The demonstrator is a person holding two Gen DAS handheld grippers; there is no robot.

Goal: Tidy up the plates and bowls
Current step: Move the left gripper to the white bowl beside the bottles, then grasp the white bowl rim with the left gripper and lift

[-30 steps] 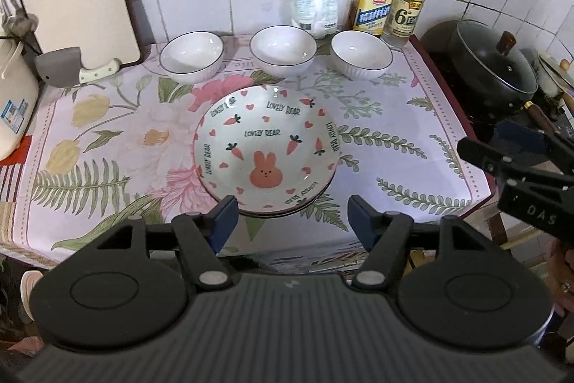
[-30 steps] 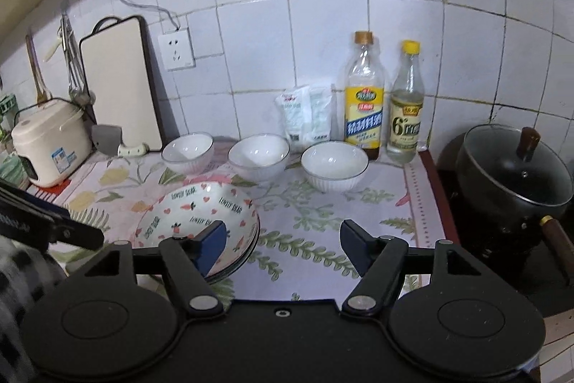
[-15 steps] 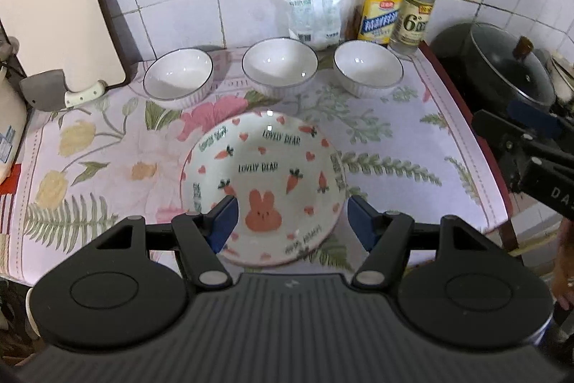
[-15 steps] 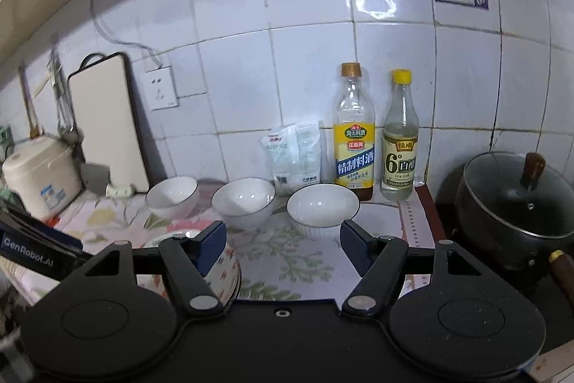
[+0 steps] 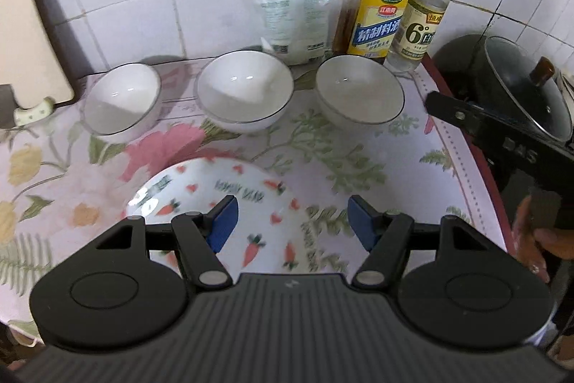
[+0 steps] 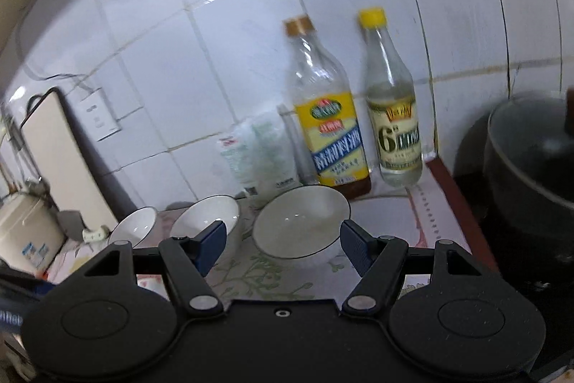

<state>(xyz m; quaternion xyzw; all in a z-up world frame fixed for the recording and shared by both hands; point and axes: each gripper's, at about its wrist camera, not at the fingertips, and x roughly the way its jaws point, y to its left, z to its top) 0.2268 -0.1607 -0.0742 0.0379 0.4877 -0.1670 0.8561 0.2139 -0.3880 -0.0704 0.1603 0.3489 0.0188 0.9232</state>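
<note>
We have both grippers spread wide and empty. Our left gripper (image 5: pixel 288 221) sits low in the frame over the near rim of the patterned plate (image 5: pixel 229 203), which lies flat on the flowered cloth (image 5: pixel 412 167) at lower centre of the left view. It looks blurred, and we cannot tell from here whether there is more than one plate in that spot.

Three white bowls stand in a row across the middle of that view, just in front of the tiled wall: the left bowl (image 5: pixel 122 103), the middle bowl (image 5: pixel 244 88) and the right bowl (image 5: pixel 358 88), each apart from its neighbour. Two bottles (image 5: pixel 380 13) stand just behind the right bowl.

Our right gripper (image 6: pixel 283 241) appears at the right edge of the left view. In its own view the right bowl (image 6: pixel 301 221) lies straight ahead between the two spread fingers, with the middle bowl (image 6: pixel 211 210) partly behind the left finger. So the right hand is the nearer one to that bowl, and we judge it the likely first pick for stacking. The plate belongs to the left hand, directly beneath its fingers.
</note>
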